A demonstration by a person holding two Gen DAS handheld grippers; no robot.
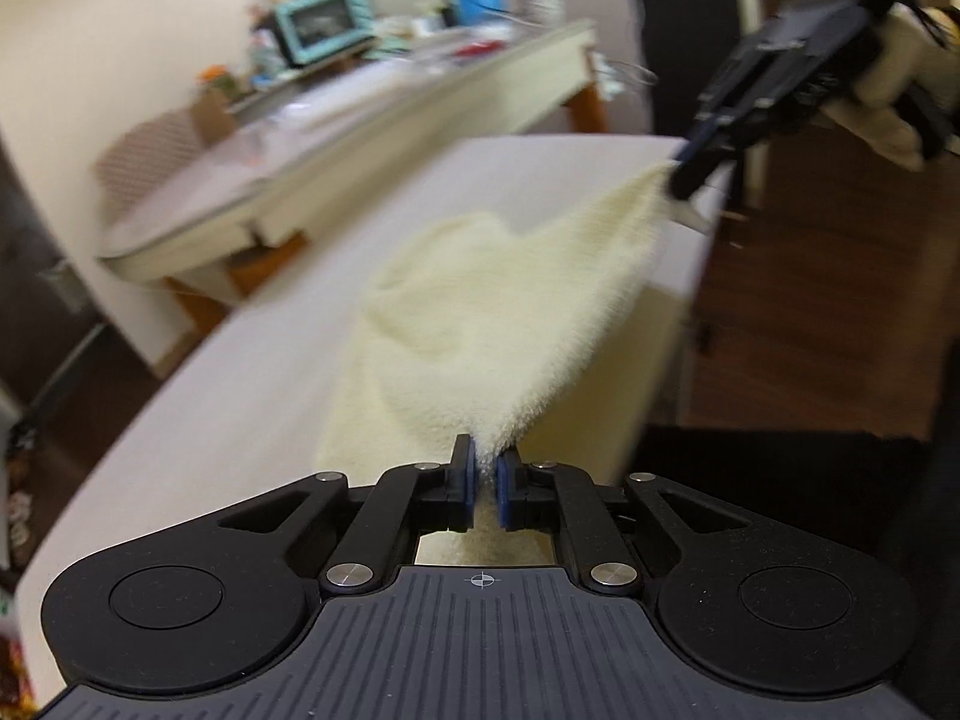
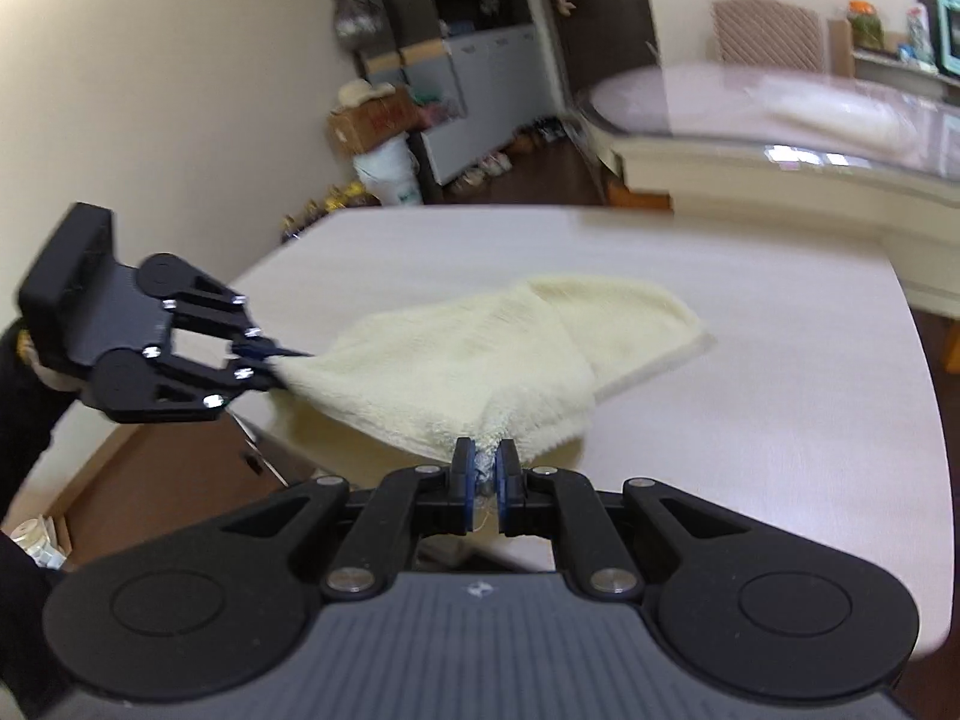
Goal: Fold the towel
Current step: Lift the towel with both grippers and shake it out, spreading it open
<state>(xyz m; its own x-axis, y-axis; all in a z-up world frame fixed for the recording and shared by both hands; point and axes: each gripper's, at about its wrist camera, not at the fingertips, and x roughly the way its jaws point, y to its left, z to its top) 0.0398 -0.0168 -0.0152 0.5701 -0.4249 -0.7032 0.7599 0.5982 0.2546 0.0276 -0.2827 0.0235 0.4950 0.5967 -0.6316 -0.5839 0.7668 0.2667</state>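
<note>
Evidently both the left gripper (image 1: 485, 471) and right gripper (image 2: 486, 471) clamp towel (image 2: 480, 354) corners between fingers.

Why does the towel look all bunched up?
The towel is not flat: the left hand-held gripper and right hand-held gripper each pinch a corner, so it sags between them, its far end crumpled on the table.

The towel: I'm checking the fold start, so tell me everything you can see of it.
The towel is pale cream and fluffy, like plush terry. It is bunched and partly doubled over, its far part lying on the pale table, its near edge lifted. The left gripper is shut on one near corner, the right gripper on the other, so the edge stretches between them near the table's near edge. Nothing else touches it.
</note>
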